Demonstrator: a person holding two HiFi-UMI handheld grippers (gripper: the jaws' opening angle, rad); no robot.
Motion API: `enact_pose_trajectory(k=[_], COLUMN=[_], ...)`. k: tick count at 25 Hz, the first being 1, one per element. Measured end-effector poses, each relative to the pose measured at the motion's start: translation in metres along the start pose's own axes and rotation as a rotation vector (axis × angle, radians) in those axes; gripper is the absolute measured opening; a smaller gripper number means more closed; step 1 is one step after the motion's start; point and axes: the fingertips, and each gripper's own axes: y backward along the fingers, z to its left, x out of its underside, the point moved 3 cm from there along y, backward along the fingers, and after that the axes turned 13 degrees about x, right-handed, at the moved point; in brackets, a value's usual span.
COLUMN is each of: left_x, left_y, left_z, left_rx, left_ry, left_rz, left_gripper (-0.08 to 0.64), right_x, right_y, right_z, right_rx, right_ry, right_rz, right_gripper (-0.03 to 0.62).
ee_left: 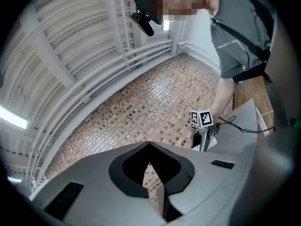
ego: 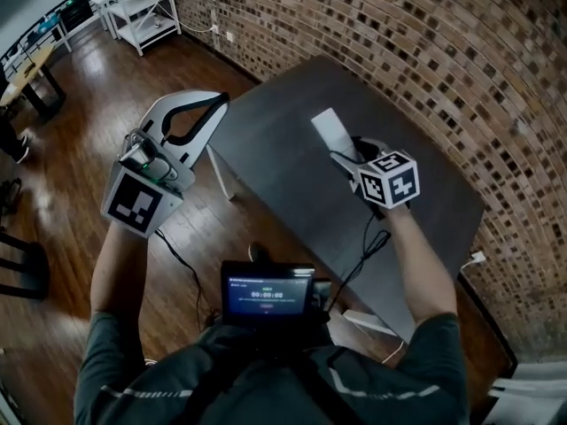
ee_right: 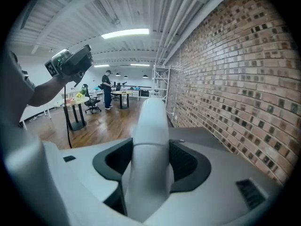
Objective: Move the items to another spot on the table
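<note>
My right gripper (ego: 347,153) is over the dark grey table (ego: 283,202), shut on a long white rounded object (ego: 330,129). In the right gripper view this object (ee_right: 151,121) runs out between the black pads (ee_right: 188,161), which press on both its sides, and it hides the fingertips. My left gripper (ego: 220,102) hangs off the table's left edge, above the wooden floor. Its jaws meet at the tips around an empty black-lined opening (ee_left: 149,166). The left gripper view also shows the right gripper (ee_left: 203,138) from afar. No other loose items show on the table.
A brick wall (ego: 461,78) runs along the table's far and right sides. A white shelf rack (ego: 142,7) stands at the back left. A screen unit (ego: 266,295) with cables hangs at my chest. Far off are a round table with chairs (ee_right: 77,102) and a standing person (ee_right: 107,86).
</note>
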Motion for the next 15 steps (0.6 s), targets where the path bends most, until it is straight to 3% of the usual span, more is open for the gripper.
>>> enact_pose_trajectory(k=[5,15], left_x=[0.024,0.092], left_y=[0.024,0.049], left_z=[0.019,0.086], left_rx=[-0.04,-0.062], left_ry=[-0.004,-0.024], left_rz=[0.046,0.112], left_gripper=[0.0,0.0], right_x=[-0.028,-0.09], right_y=[-0.054,-0.158], right_z=[0.034,0.074], right_rx=[-0.086,-0.178], right_ry=[0.042,0.084], right_rz=[-0.003,-0.019], right_gripper=[0.253,0.253])
